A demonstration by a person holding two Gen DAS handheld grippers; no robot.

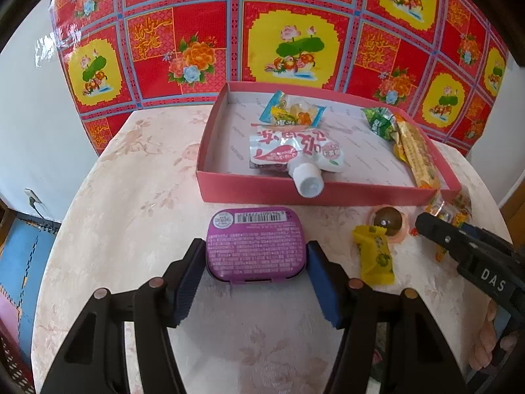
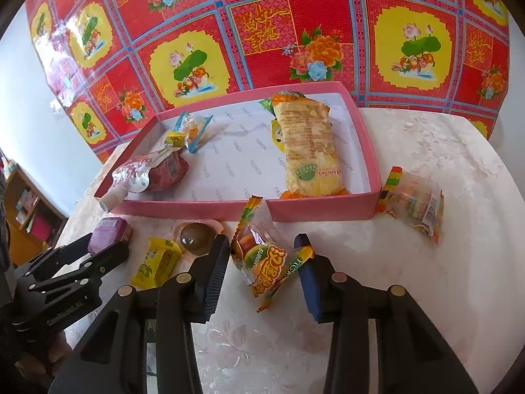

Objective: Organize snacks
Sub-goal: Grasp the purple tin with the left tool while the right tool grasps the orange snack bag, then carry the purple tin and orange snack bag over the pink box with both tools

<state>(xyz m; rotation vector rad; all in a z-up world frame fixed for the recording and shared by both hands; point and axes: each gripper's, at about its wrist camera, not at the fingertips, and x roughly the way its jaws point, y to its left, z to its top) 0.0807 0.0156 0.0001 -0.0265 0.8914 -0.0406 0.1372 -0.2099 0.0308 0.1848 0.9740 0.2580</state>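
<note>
Down at six o'clock in the left wrist view, the left gripper point(image 1: 256, 256) has its pads clamped on both short sides of the purple tin point(image 1: 255, 243), label side up on the pale table point(image 1: 137, 197). At three o'clock from the tin lie a yellow candy packet point(image 1: 375, 256) and a brown jelly cup point(image 1: 388, 220), close together. In the right wrist view, the right gripper point(image 2: 262, 262) sits around the burger gummy packet point(image 2: 265, 259), fingers touching its edges on either side, packet resting on the table. At two o'clock from there, a clear rainbow candy bag point(image 2: 413, 203) lies just beside the pink box point(image 2: 328, 208). Further out at twelve o'clock, the box holds a spouted white pouch point(image 1: 292, 154) with its cap over the near wall, a long yellow wafer pack point(image 2: 308, 151), a green wrapper point(image 1: 380, 121) and a small blue-edged sweet bag point(image 1: 292, 111). Behind it all hangs a red floral cloth point(image 1: 295, 32).
</note>
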